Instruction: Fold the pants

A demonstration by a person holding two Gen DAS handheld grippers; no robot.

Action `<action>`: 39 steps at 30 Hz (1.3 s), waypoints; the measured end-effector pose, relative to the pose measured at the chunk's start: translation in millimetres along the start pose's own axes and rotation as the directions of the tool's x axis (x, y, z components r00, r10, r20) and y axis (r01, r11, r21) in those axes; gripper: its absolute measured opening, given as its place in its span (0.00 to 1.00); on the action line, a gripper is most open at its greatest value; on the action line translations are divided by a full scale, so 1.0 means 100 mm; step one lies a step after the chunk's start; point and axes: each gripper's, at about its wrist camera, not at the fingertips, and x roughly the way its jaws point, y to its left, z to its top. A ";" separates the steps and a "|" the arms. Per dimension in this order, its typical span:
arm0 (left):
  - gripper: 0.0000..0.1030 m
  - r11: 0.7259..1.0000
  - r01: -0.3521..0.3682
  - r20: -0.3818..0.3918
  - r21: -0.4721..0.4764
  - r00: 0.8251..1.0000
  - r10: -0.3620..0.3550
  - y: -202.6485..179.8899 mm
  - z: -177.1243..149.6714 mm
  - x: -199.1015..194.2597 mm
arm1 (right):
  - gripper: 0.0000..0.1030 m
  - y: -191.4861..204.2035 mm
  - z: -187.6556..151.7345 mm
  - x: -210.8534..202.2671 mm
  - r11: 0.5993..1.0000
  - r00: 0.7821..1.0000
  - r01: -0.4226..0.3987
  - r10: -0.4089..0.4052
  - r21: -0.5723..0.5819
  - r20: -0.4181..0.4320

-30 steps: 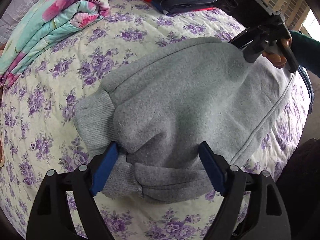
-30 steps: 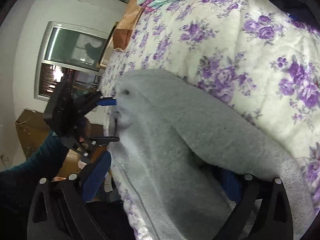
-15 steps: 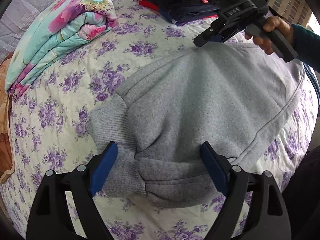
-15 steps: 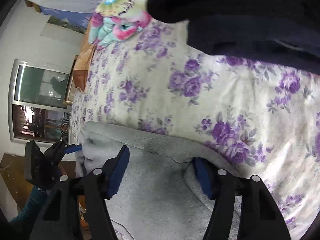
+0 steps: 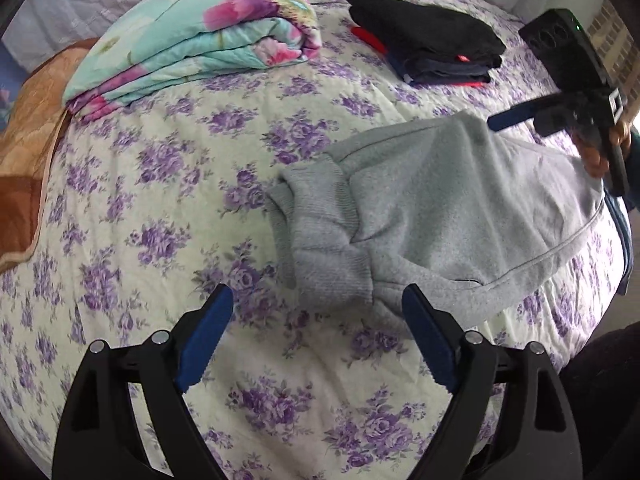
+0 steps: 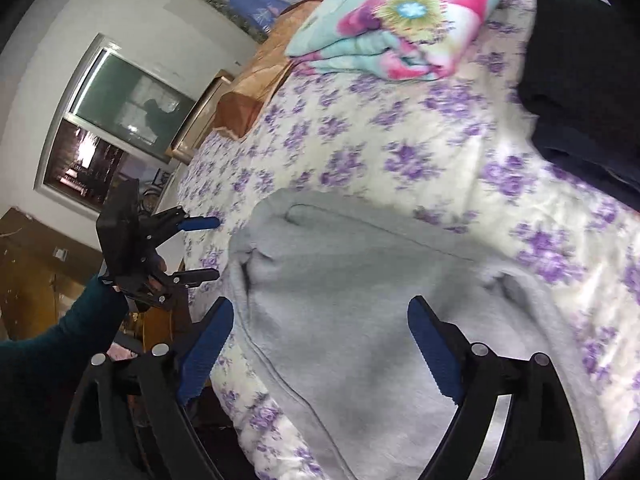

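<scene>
Grey pants [image 5: 460, 216] folded, lying on bed [image 5: 160, 200] near right edge, cuffs toward middle. Left hand-held gripper [image 5: 316, 320] spread wide, hovering just off cuffs, holding nothing. Right hand-held gripper [image 6: 320, 332] spread too, above pants. Floral quilt [image 5: 192, 36] and dark clothes stack [image 5: 424, 40] along far edge.

Grey pants [image 5: 460, 216] of soft, matt fleece cloth with ribbed knit cuffs, lying on a quilted floral cotton bedspread [image 5: 160, 184]. Left gripper [image 5: 316, 344] and right gripper [image 6: 320, 348]: matt black plastic, ridged blue pads that look rubbery, shiny metal rivets. Folded floral blanket [image 5: 192, 40] appears smooth cloth.
</scene>
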 end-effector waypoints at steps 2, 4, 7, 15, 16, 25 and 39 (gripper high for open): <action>0.81 0.999 -0.005 0.020 -0.037 1.000 0.006 0.04 -0.10 -0.07 | 0.87 0.18 0.10 0.32 0.992 0.992 -0.121 0.122 0.021 -0.019; 0.81 0.998 0.001 0.033 -0.062 0.999 0.001 0.06 -0.22 -0.14 | 0.87 0.30 0.25 0.73 0.962 0.963 -0.263 0.266 0.074 -0.041; 0.81 0.998 -0.004 0.040 -0.065 0.999 0.007 0.05 -0.38 -0.21 | 0.87 0.35 0.41 1.18 0.948 0.953 -0.291 0.299 0.131 -0.048; 0.81 0.999 0.029 0.117 -0.021 0.993 -0.027 -0.13 -0.41 -0.40 | 0.80 0.21 0.49 1.13 0.969 0.994 -0.108 0.098 0.222 0.055; 0.81 0.999 0.044 0.138 0.009 0.989 -0.045 -0.21 -0.34 -0.43 | 0.82 0.28 0.40 1.00 0.977 0.995 -0.081 0.069 0.195 0.068; 0.88 0.982 0.074 0.105 0.174 0.990 -0.093 -0.77 0.17 0.22 | 0.85 -0.30 -1.58 -0.69 0.895 0.897 0.046 -0.232 0.443 0.376; 0.90 0.996 -0.044 0.161 0.074 0.986 0.032 -1.18 0.30 -0.14 | 0.96 -0.98 -4.58 -2.64 0.622 0.526 -0.213 -0.577 0.753 0.625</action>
